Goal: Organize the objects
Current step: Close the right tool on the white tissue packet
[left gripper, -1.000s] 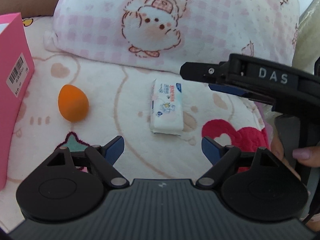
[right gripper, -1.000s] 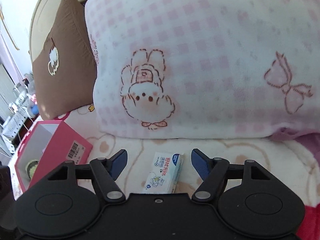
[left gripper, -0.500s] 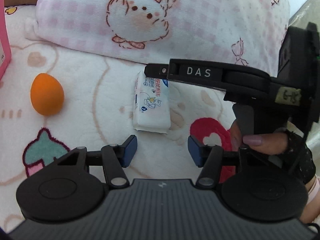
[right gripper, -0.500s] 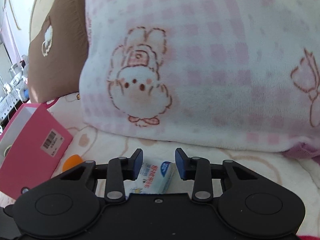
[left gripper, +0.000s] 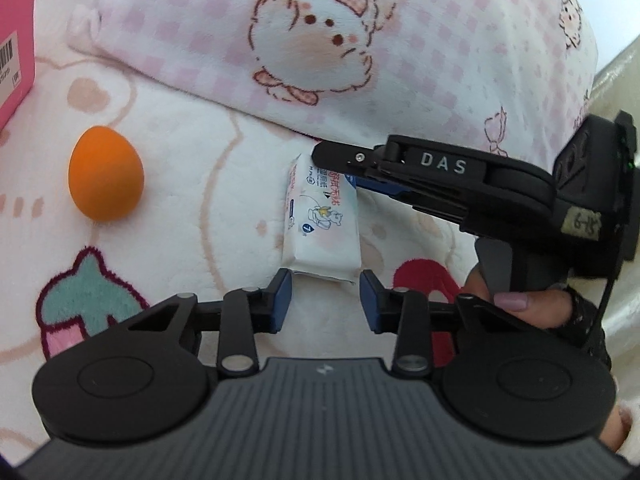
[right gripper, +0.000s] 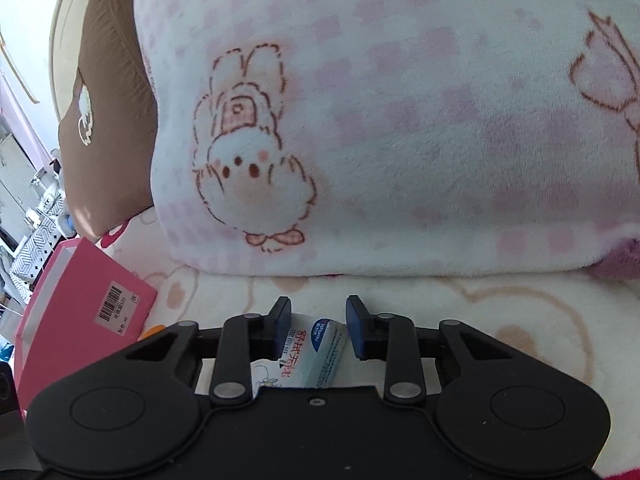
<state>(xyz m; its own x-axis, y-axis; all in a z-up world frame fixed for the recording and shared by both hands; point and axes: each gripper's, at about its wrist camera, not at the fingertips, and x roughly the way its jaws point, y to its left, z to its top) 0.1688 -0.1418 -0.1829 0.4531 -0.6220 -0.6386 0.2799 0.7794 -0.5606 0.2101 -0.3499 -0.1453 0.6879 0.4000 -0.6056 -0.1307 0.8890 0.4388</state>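
Observation:
A small white tissue pack [left gripper: 322, 220] lies on the fleece blanket, also seen in the right wrist view as the tissue pack [right gripper: 320, 340]. My right gripper [right gripper: 318, 322] is shut on its far end, a blue pad against each side. In the left wrist view the right gripper [left gripper: 336, 166] reaches in from the right, held by a hand [left gripper: 516, 304]. My left gripper [left gripper: 325, 296] is at the pack's near end. Its jaws are closing, and its pads stand just clear of the pack's corners. An orange egg-shaped sponge [left gripper: 106, 174] rests to the left.
A pink box [left gripper: 14, 40] with a barcode label stands at the far left, open-topped in the right wrist view as the pink box [right gripper: 80, 312]. A big pink-checked pillow [left gripper: 320, 40] lies right behind the pack. A brown cushion [right gripper: 108, 120] leans beside it.
Both grippers came down toward the tissue pack and narrowed their jaws. The right gripper slid over the pack's far end and closed on it. The left one drew up to the near end.

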